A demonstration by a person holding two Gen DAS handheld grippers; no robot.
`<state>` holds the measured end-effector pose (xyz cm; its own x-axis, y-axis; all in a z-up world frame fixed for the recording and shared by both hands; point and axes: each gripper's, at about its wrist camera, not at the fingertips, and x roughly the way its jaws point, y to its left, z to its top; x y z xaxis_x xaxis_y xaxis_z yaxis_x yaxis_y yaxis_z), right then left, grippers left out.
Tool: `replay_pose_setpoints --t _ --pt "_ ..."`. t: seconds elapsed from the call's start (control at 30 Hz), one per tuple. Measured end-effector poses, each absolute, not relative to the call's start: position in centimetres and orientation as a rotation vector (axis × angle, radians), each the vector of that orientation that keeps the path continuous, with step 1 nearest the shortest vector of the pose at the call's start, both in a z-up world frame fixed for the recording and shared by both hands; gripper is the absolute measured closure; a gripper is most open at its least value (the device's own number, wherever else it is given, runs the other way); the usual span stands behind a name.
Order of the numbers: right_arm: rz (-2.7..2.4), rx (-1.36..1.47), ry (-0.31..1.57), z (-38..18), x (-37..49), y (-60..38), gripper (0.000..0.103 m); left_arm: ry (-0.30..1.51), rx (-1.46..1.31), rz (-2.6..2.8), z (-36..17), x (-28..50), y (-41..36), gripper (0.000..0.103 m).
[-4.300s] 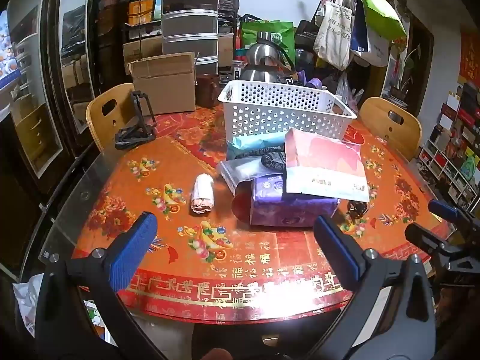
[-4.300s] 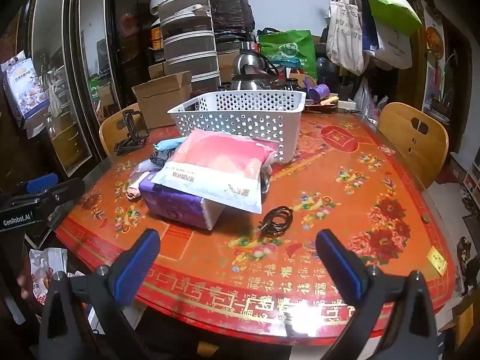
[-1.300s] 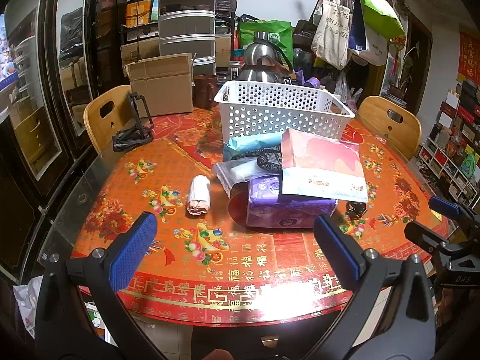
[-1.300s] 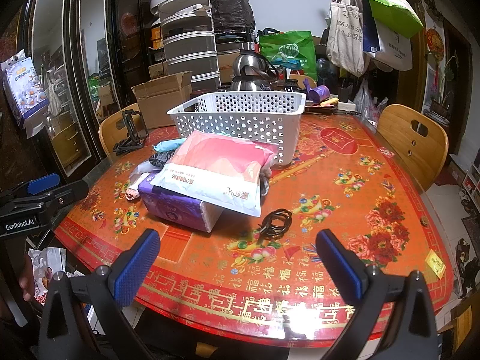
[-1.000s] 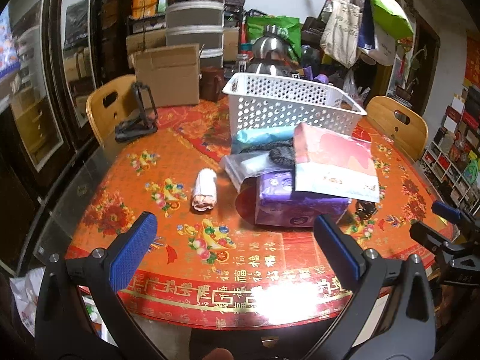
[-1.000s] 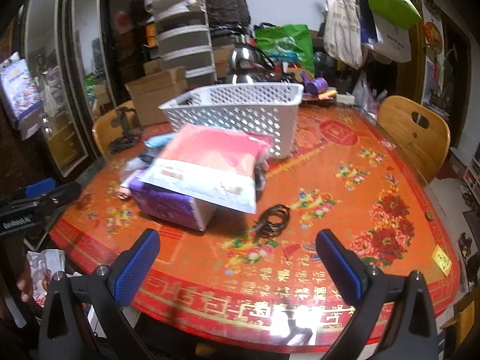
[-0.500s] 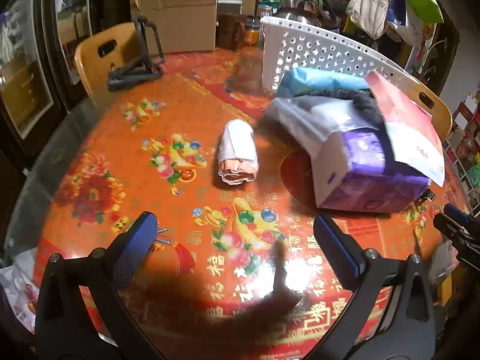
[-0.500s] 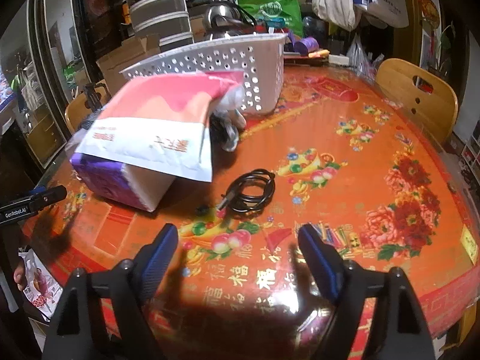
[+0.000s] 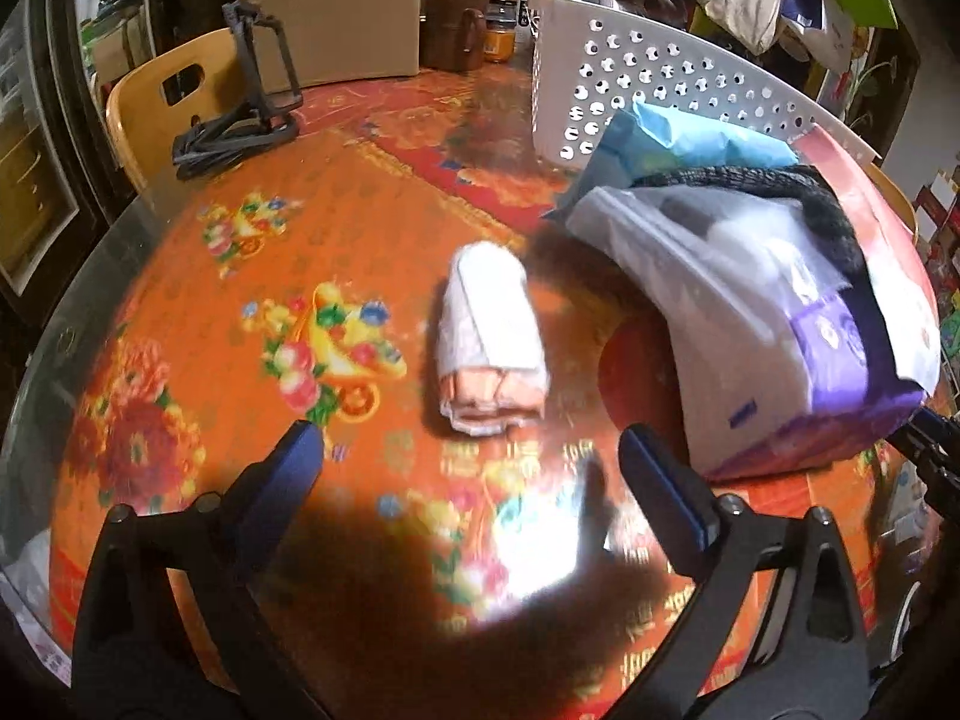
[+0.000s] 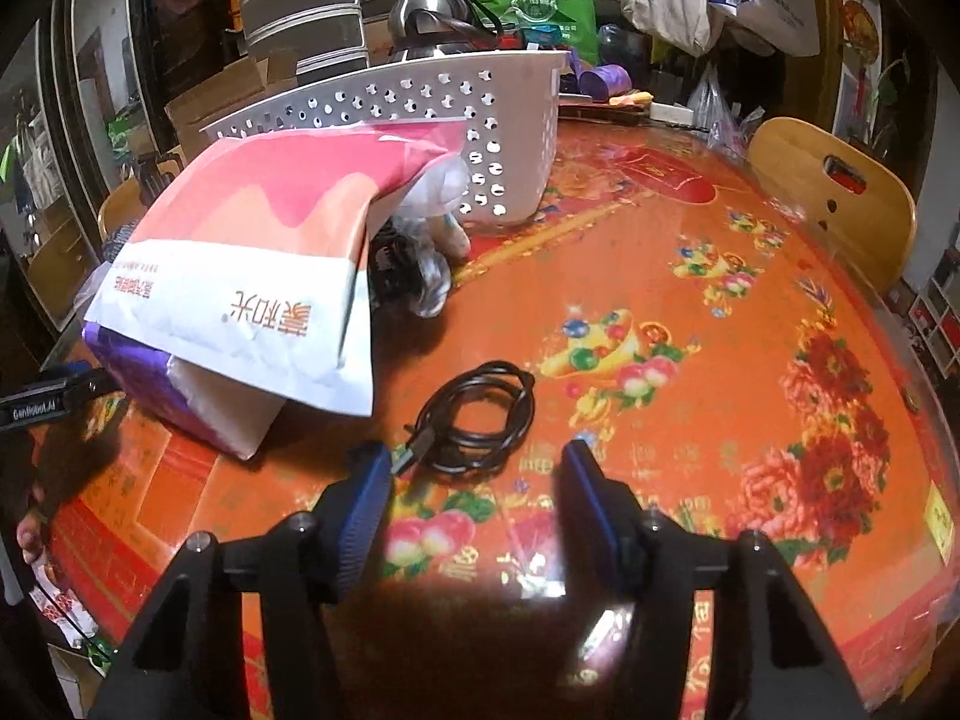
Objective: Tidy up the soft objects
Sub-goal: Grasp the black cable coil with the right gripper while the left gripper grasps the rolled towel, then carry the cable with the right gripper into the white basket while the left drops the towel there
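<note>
A rolled white and pink cloth (image 9: pixel 489 342) lies on the red table, just beyond my open, empty left gripper (image 9: pixel 471 468). To its right is a pile: a clear plastic pack (image 9: pixel 708 276), a purple pack (image 9: pixel 840 372), a blue pack (image 9: pixel 690 138), a black knit item (image 9: pixel 798 192). A pink and white pack (image 10: pixel 252 252) tops the pile in the right wrist view. A white perforated basket (image 10: pixel 456 102) stands behind. My right gripper (image 10: pixel 474 474) is open and empty, low over a coiled black cable (image 10: pixel 480 414).
A black phone stand (image 9: pixel 246 114) and a cardboard box (image 9: pixel 336 18) sit at the far left. Wooden chairs (image 10: pixel 834 192) ring the table. A kettle (image 10: pixel 438 12), bags and stacked containers crowd the back edge.
Both grippers have moved forward and down toward the table. The left one closed in on the rolled cloth, the right one on the black cable. The right jaws have narrowed.
</note>
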<state>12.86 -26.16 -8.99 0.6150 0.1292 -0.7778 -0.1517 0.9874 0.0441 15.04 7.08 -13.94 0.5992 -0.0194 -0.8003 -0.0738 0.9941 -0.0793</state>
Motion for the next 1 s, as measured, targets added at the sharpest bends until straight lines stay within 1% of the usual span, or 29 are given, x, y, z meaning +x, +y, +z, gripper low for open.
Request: replay_pose_setpoints --t 0.03,0.1,0.27,0.33,0.37,0.4,0.5,0.73,1.0 --pt "0.161 -0.034 0.895 -9.0 13.0 -26.0 0.045 0.931 -0.105 0.035 -13.9 15.3 7.1 0.015" --pt "0.162 -0.042 0.898 -9.0 13.3 -25.9 0.045 0.933 -0.104 0.041 -13.7 15.9 7.2 0.020" --pt "0.166 -0.058 0.902 -9.1 14.3 -25.6 0.045 0.934 -0.076 0.040 -13.7 17.0 7.1 0.029" --pt "0.160 -0.075 0.900 -9.1 14.5 -25.5 0.054 0.925 -0.064 0.042 -13.6 17.2 6.9 0.038" --pt "0.162 -0.079 0.899 -9.1 14.6 -25.5 0.054 0.920 -0.063 0.040 -13.6 17.2 6.9 0.049" --pt "0.169 -0.078 0.899 -9.1 14.6 -25.5 0.055 0.914 -0.062 0.037 -13.5 17.2 6.9 0.058" --pt "0.179 -0.081 0.896 -9.1 14.6 -25.6 0.057 0.904 -0.068 0.014 -13.2 16.8 6.8 0.072" --pt "0.198 -0.056 0.899 -8.9 14.2 -26.1 0.061 0.879 -0.073 0.004 -13.0 15.8 6.7 0.072" --pt "0.191 -0.055 0.866 -7.7 13.9 -27.2 0.062 0.842 -0.075 0.019 -11.5 14.5 6.9 0.073"
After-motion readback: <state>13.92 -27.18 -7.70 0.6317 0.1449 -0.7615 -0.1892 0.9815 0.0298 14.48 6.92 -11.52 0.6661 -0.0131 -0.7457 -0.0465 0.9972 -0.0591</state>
